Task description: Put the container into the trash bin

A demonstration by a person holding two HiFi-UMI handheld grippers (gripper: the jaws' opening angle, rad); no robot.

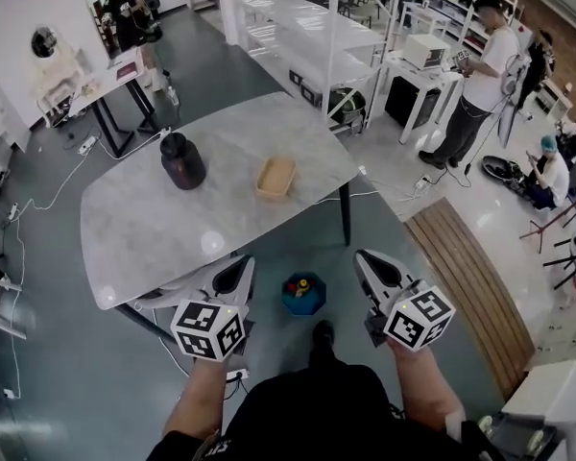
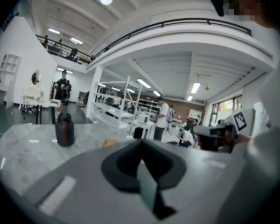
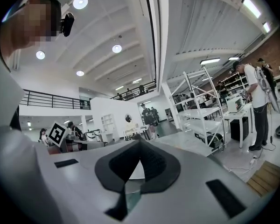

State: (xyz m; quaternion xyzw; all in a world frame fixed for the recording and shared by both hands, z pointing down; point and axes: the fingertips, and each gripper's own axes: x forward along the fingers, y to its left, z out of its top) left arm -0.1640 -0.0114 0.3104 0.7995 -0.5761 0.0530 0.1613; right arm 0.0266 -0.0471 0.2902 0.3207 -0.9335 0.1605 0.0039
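A shallow tan container [image 1: 276, 178] lies on the grey marble table [image 1: 144, 238], toward its right side; it also shows in the left gripper view as the tan container [image 2: 108, 143]. A dark jar [image 1: 182, 161] stands to its left, also seen as the jar [image 2: 64, 129]. On the floor by the table's near edge sits a small blue trash bin [image 1: 303, 296] with a few items inside. My left gripper [image 1: 242, 263] and right gripper [image 1: 363, 257] hover on either side of the bin, both shut and holding nothing. The jaws meet at a point in each gripper view: left gripper [image 2: 141, 144], right gripper [image 3: 140, 143].
White shelving racks [image 1: 317, 17] stand beyond the table. A person [image 1: 480, 84] stands at a white desk to the right, and others are seated further right. Cables run over the floor at left [image 1: 38, 200]. A wooden strip [image 1: 470, 286] lies on the right.
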